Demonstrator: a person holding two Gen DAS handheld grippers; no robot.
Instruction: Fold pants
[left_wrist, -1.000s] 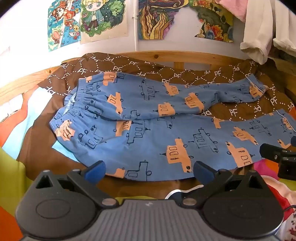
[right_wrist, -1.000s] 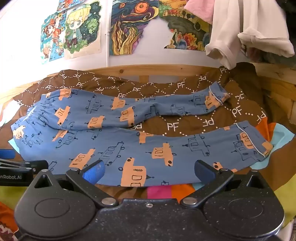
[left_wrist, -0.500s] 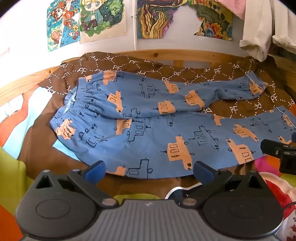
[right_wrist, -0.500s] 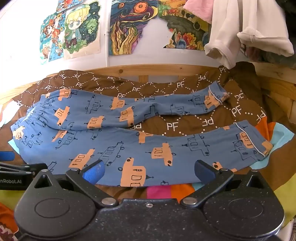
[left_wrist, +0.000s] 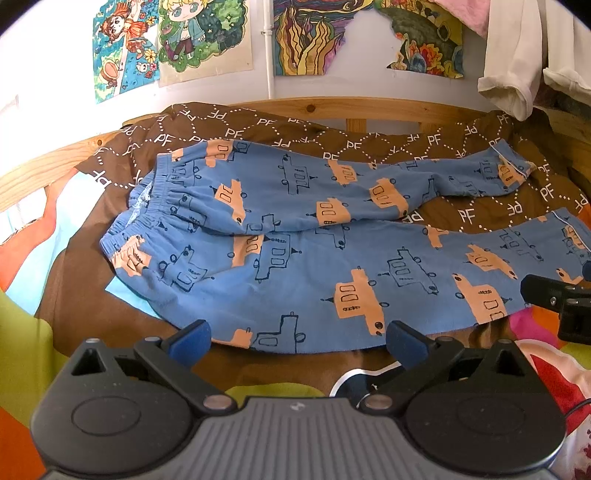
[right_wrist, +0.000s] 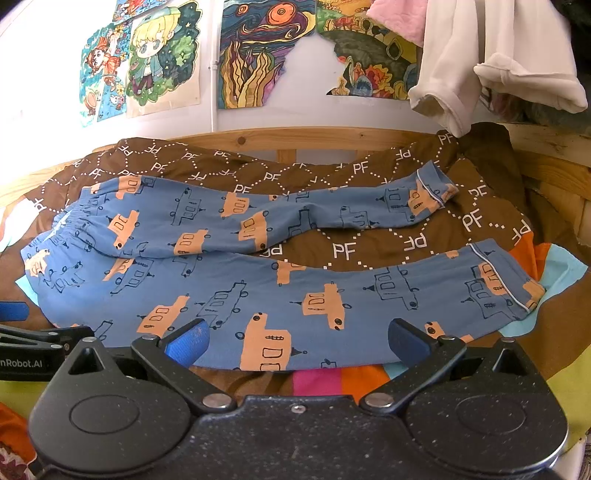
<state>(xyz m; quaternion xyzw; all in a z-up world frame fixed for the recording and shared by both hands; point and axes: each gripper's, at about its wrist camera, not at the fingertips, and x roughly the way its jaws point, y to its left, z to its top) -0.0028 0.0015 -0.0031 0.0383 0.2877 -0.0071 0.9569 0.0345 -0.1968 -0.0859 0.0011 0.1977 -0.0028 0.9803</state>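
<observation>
Soft blue pants (left_wrist: 295, 258) sprawl mid-frame on a brown quilt (left_wrist: 461, 214); left gripper (left_wrist: 297, 338) and right gripper (right_wrist: 297, 338) gape wide, empty.

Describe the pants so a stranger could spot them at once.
On the wooden bed, a brown "PF" blanket is spread. The pants lie flat across it, waistband left, legs splayed right. They alone are blue with orange and outlined vehicle prints.

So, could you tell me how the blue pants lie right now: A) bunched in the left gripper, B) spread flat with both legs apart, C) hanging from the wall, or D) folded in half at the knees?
B: the pants lie flat on the brown blanket, whose fabric shows between the two legs, and both grippers are open and empty.
</observation>
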